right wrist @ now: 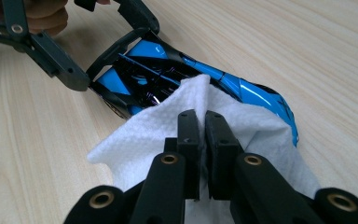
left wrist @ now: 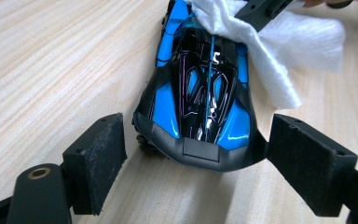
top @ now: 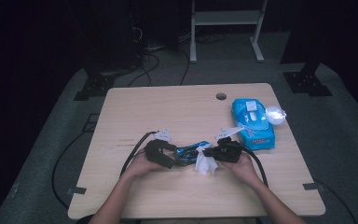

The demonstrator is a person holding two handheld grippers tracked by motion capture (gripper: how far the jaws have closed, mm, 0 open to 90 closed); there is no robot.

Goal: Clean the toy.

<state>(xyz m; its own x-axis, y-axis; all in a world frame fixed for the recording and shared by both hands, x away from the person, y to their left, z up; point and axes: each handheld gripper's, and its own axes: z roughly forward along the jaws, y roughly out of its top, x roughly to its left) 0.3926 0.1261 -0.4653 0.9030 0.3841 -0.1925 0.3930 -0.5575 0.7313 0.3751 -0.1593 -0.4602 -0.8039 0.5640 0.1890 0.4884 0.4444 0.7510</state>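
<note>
A blue and black toy car point(top: 189, 150) lies on the wooden table point(top: 168, 107) near the front middle. My left gripper point(left wrist: 200, 133) is open with the car's point(left wrist: 200, 93) end between its jaws. A gap shows beside the left pad point(left wrist: 98, 158), and the other pad sits right at the car's edge. My right gripper point(right wrist: 201, 116) is shut on a white wipe point(right wrist: 144, 135) that drapes over the car's point(right wrist: 144, 74) other end. From above, the left gripper point(top: 170, 158) and right gripper point(top: 209, 153) face each other across the car, the wipe point(top: 205, 164) hanging below.
A blue pack of wipes point(top: 253, 123) lies at the right of the table, with a clear plastic piece point(top: 275, 114) beside it. A cable hole point(top: 221, 96) sits near the back edge. Black cables trail from both grippers over the front edge.
</note>
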